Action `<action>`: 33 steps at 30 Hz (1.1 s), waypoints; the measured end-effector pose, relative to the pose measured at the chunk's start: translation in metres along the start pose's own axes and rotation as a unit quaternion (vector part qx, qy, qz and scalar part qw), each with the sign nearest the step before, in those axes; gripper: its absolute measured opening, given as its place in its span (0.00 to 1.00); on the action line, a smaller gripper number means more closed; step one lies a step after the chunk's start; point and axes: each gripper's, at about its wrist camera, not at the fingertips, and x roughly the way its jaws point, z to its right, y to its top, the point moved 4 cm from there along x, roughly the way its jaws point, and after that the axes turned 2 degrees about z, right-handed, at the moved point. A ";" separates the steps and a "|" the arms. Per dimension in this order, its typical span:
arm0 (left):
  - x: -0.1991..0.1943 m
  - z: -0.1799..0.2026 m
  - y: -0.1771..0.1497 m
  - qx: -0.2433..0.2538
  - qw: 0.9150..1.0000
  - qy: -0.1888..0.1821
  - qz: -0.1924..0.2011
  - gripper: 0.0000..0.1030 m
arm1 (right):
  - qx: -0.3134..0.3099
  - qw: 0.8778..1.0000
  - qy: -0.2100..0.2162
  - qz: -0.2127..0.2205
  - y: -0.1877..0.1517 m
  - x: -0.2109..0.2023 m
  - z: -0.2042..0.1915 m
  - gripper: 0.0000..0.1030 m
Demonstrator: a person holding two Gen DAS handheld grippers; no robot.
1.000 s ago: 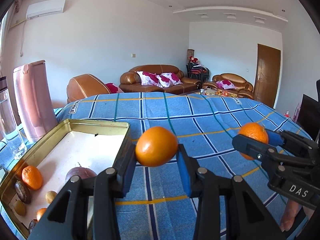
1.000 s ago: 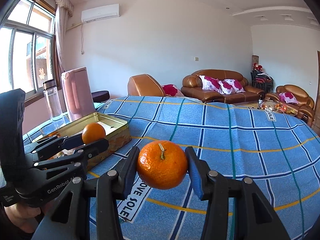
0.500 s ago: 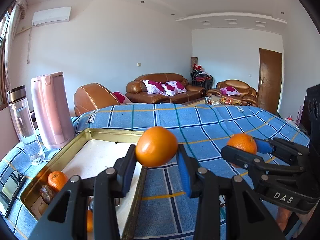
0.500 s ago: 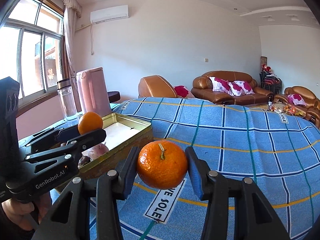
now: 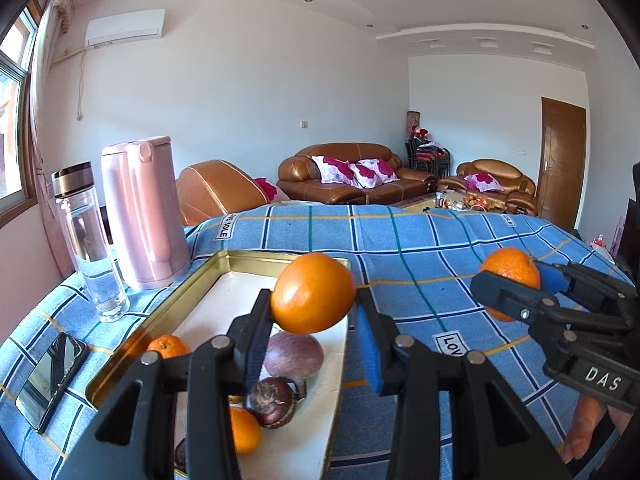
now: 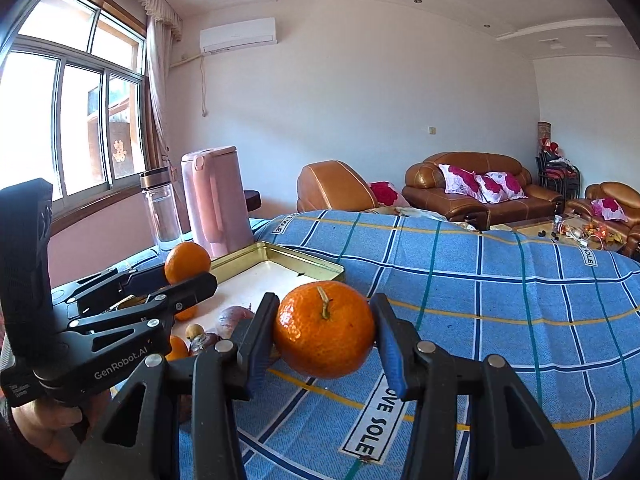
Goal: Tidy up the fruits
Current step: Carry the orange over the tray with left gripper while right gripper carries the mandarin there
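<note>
Left gripper (image 5: 313, 316) pinches smooth orange (image 5: 313, 293), held in air over right rim of gold metal tray (image 5: 248, 257). Right gripper (image 6: 325, 338) pinches stemmed mandarin (image 6: 325, 329), dimpled skin, above blue checked cloth (image 6: 500, 300), just right of tray. Tray shallow, rectangular, white-lined; far half bare. Near half holds mandarins (image 5: 168, 347), round purple passion fruit (image 5: 294, 355), dark glossy chestnut-like piece (image 5: 270, 402). Left of tray: pink kettle (image 5: 144, 212), clear bottle (image 5: 90, 244), phone (image 5: 50, 380). Cloth right of tray open to far edge.
</note>
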 end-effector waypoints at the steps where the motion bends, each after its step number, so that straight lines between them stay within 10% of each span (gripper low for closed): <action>1: -0.001 -0.003 0.000 -0.001 1.000 0.002 -0.001 0.40 | -0.002 1.000 0.003 0.000 0.001 0.000 -0.004 0.48; 33: -0.004 -0.090 -0.014 -0.033 0.996 0.084 -0.022 0.40 | -0.044 0.997 0.069 -0.014 0.009 0.041 -0.088 0.48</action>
